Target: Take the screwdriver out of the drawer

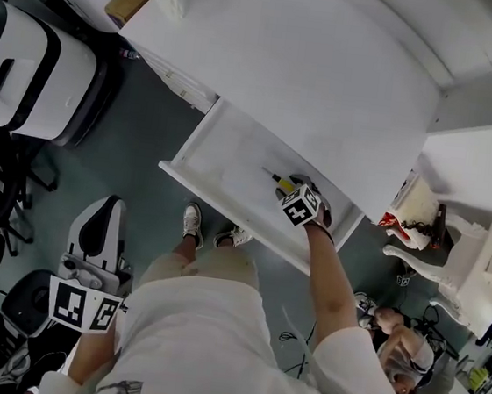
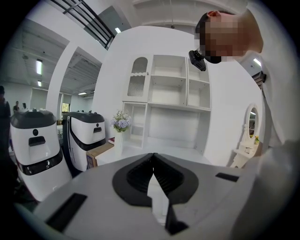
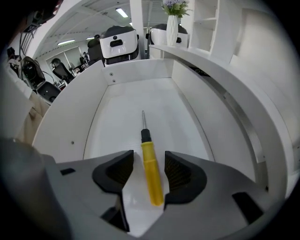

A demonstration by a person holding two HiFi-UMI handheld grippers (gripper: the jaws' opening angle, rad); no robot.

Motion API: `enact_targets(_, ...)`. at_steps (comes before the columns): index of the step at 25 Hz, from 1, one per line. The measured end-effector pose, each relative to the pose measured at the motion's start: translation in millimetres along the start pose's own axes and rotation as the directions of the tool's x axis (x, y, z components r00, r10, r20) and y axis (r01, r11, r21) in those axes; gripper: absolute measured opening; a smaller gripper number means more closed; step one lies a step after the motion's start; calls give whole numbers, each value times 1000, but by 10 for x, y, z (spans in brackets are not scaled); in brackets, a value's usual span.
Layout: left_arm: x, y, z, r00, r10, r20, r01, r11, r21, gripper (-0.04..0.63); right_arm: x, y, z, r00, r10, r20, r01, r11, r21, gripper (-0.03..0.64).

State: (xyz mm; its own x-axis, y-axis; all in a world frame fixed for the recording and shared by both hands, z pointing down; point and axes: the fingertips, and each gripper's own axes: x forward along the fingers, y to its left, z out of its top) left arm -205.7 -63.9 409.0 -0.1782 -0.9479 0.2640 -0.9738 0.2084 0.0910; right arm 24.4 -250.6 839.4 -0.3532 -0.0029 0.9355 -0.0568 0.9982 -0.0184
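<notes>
Screwdriver (image 1: 276, 179) is lying in the open drawer (image 1: 206, 156), head view, my right gripper (image 1: 295, 191) reaching down over it; left gripper view, my left gripper (image 2: 153, 161) is sitting with jaws pressed together; right gripper view, I'm seeing spread jaws straddling its yellow handle

A dull grey-green floor (image 1: 138, 135) fills the left of the head view. A broad white desk (image 1: 330, 78) spans the upper centre, with an ornate white furniture piece (image 1: 478, 253) at the right edge. In the left gripper view, tall white open shelving (image 2: 173, 98) stands at centre and ceiling strip lights (image 2: 38, 65) glow at upper left.
</notes>
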Motion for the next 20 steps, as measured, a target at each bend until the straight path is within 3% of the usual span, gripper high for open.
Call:
enact_targets(12, -136, 117, -7, 1000, 15, 20, -14, 1000, -19, 15, 40, 37, -1, 997, 44, -70, -43, 999, 14, 182)
enact_targets(20, -269, 243, 7, 999, 21, 40, -20, 999, -32, 15, 37, 110, 53, 992, 38, -124, -36, 999, 22, 100)
